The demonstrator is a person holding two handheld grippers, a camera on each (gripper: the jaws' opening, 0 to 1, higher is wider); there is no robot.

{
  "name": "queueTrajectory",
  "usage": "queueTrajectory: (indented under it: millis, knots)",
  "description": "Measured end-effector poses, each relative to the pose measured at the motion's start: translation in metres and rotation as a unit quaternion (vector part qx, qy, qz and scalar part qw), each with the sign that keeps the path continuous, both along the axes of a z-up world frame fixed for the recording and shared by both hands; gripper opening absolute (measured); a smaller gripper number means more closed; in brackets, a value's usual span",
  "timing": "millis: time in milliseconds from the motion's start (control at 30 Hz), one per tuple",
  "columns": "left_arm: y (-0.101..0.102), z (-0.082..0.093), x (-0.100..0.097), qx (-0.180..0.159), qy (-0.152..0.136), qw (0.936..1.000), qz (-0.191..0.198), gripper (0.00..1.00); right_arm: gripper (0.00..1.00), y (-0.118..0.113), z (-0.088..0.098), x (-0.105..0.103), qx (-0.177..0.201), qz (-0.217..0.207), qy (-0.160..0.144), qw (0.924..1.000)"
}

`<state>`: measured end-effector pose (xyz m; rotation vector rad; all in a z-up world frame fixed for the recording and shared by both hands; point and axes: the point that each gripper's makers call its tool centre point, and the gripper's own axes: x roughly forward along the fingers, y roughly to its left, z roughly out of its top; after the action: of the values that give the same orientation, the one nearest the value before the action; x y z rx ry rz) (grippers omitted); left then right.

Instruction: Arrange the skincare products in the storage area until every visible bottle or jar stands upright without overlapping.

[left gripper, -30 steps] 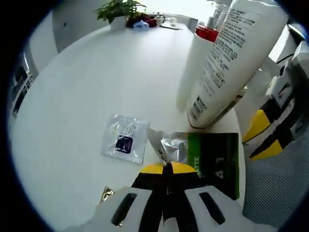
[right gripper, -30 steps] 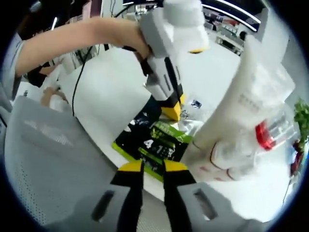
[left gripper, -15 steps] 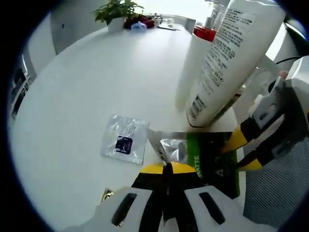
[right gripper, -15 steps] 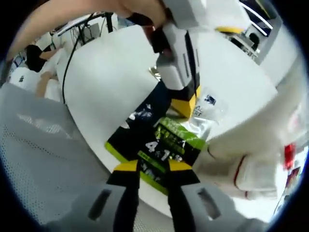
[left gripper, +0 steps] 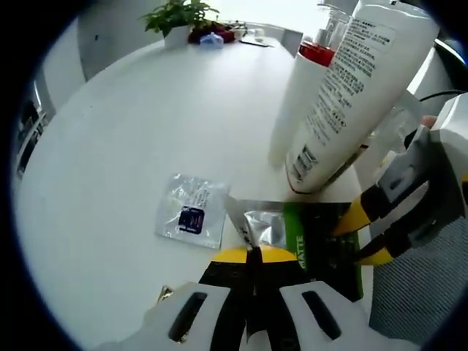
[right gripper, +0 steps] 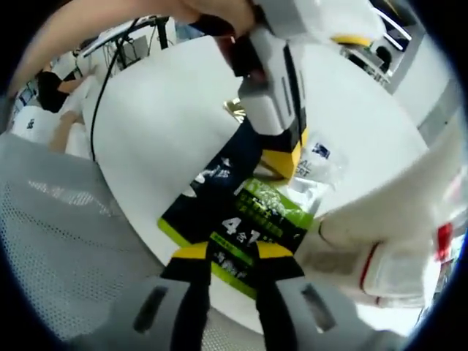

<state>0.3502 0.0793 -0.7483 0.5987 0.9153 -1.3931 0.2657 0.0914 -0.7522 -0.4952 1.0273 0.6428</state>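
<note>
left gripper view: left gripper [left gripper: 253,252] has its yellow-tipped jaws pressed together on the silver edge of the green-black sachet [left gripper: 322,245], which lies flat at the near table edge, just right of the tips. beyond the tips, up and right, the big white bottle [left gripper: 349,88] leans tilted against a slimmer white bottle with a red band [left gripper: 300,95], base almost touching the sachet's far edge. clear sample packet [left gripper: 191,217] lies flat just left of the tips, well apart from the bottles. right gripper [left gripper: 363,234] comes in from the right, its tips over the sachet's right edge at the table rim. far ahead the round white table [left gripper: 146,117] is open, with a potted plant [left gripper: 179,18] near the far edge.

right gripper view: right gripper [right gripper: 232,253] jaws are slightly parted, astride the sachet's [right gripper: 241,216] near edge where it overhangs the table rim; can't tell if they pinch it. left gripper [right gripper: 281,162] is straight ahead, tips down on the sachet's far end. white bottles [right gripper: 380,241] lie across the frame right of the jaws. grey mesh chair back [right gripper: 66,248] sits left and below. table surface [right gripper: 161,117] is open ahead-left.
</note>
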Motion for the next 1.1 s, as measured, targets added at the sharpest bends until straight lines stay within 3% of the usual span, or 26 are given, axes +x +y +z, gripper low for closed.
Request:
queueTrajectory:
  millis: [467,633,967,1100]
  knots:
    - [-0.003,0.0,0.005,0.002,-0.015,0.9999,0.001,0.02,0.25,0.004,-0.001,-0.001,0.005,-0.006,0.001,1.0]
    - [-0.003,0.002,0.01,0.002,-0.033,0.9995,0.005,0.06,0.25,0.003,-0.001,0.0,0.01,-0.01,0.008,0.9999]
    - [0.009,0.039,0.022,-0.048,-0.059,0.9967,0.03,0.13,0.25,0.003,-0.001,0.0,0.012,-0.007,0.007,0.9999]
    - [0.01,0.046,0.017,-0.057,-0.041,0.9971,0.03,0.12,0.25,0.003,-0.001,0.0,0.013,-0.007,0.008,0.9999]
